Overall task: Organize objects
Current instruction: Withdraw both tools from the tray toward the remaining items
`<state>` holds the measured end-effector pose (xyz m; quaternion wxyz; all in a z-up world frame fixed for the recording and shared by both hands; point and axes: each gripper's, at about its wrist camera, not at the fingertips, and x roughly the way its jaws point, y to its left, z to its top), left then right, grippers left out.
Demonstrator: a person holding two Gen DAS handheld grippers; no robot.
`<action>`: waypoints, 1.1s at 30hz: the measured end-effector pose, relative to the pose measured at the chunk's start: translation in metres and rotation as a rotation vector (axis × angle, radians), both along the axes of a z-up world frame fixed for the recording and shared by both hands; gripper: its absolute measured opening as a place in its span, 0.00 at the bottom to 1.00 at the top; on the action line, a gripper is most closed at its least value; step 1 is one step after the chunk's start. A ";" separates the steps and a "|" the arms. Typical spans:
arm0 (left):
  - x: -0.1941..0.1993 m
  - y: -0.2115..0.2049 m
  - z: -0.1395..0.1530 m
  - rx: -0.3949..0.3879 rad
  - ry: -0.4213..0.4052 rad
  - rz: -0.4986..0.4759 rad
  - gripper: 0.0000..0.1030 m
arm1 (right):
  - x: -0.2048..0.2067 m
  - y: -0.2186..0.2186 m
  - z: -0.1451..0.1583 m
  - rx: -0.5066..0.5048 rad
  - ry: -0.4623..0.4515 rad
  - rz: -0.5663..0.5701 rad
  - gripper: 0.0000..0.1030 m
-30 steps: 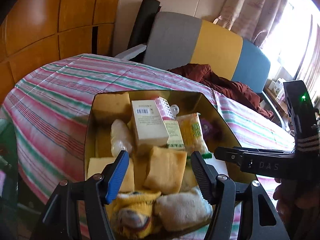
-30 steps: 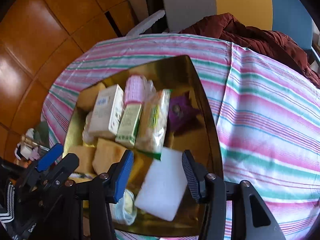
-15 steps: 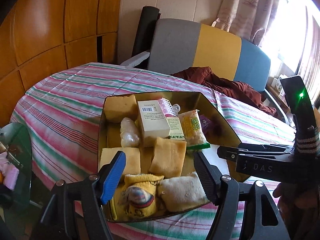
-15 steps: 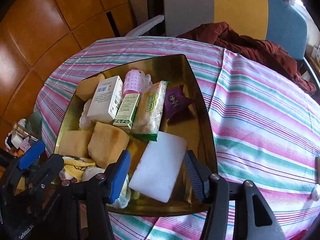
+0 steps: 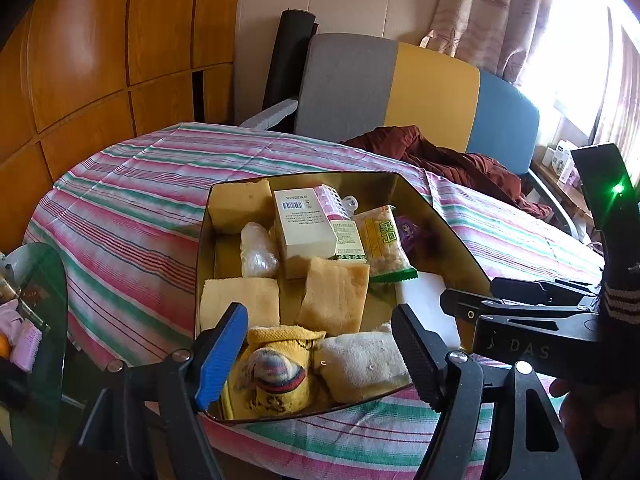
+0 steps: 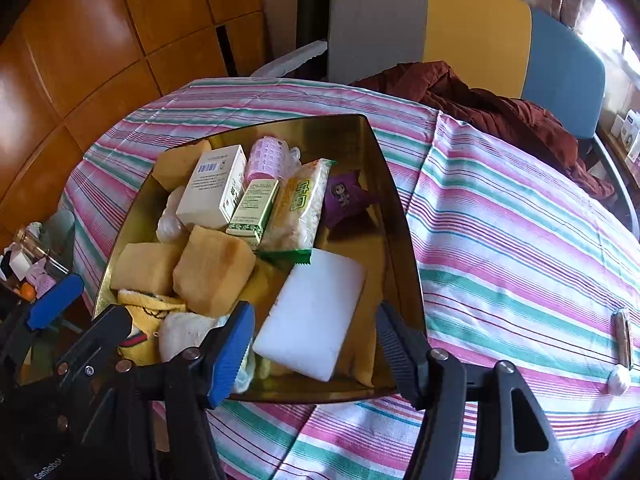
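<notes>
Covering round table (image 6: 520,220): striped cloth (wood-panelled wall behind); left claw (image 5: 320,354), right claw (image 6: 316,346) spread, just widening, empty.

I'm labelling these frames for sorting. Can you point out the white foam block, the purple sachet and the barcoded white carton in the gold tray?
White rectangular foam block (image 6: 310,316), right wrist view, middle of its top face.
Purple printed sachet (image 6: 346,198), right wrist view, its printed front.
White barcoded cardboard carton (image 5: 306,220), left wrist view, centre of its printed top.
</notes>
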<state>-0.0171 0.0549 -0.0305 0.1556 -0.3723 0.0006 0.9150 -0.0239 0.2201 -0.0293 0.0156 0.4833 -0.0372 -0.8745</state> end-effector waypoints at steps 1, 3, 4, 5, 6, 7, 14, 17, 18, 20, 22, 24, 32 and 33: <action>0.000 0.001 0.000 -0.002 -0.001 -0.002 0.73 | 0.001 0.000 0.000 0.005 0.003 -0.002 0.63; 0.001 0.002 -0.001 -0.005 -0.003 -0.005 0.74 | 0.004 0.002 0.000 0.012 0.008 -0.007 0.65; 0.002 0.003 -0.001 -0.006 -0.003 -0.007 0.74 | 0.005 0.003 0.001 0.013 0.010 -0.011 0.66; 0.002 0.004 -0.001 -0.007 -0.005 -0.009 0.74 | 0.006 0.005 0.001 0.012 0.011 -0.014 0.67; 0.003 0.005 -0.001 -0.009 -0.005 -0.012 0.74 | 0.007 0.006 0.001 0.012 0.012 -0.018 0.67; 0.003 0.006 -0.001 -0.010 -0.006 -0.015 0.74 | 0.008 0.008 0.001 0.011 0.013 -0.023 0.67; 0.008 0.015 -0.002 -0.024 -0.002 -0.045 0.75 | 0.013 0.023 0.001 0.009 0.011 -0.058 0.67; 0.009 0.019 -0.004 -0.027 -0.009 -0.058 0.75 | 0.015 0.031 -0.002 0.009 0.004 -0.075 0.67; 0.010 0.020 -0.004 -0.028 -0.011 -0.062 0.75 | 0.016 0.033 -0.003 0.010 0.002 -0.079 0.67; 0.010 0.023 -0.004 -0.027 -0.015 -0.074 0.75 | 0.018 0.040 -0.005 0.013 -0.006 -0.092 0.67; 0.011 0.026 -0.005 -0.029 -0.019 -0.082 0.75 | 0.021 0.047 -0.006 0.012 -0.011 -0.107 0.67; 0.012 0.029 -0.006 -0.030 -0.024 -0.093 0.75 | 0.024 0.056 -0.008 0.010 -0.019 -0.127 0.67; 0.011 0.038 -0.007 -0.033 -0.032 -0.124 0.75 | 0.038 0.105 -0.017 0.002 -0.060 -0.220 0.67; 0.011 0.040 -0.007 -0.034 -0.032 -0.128 0.75 | 0.041 0.114 -0.018 0.000 -0.065 -0.239 0.67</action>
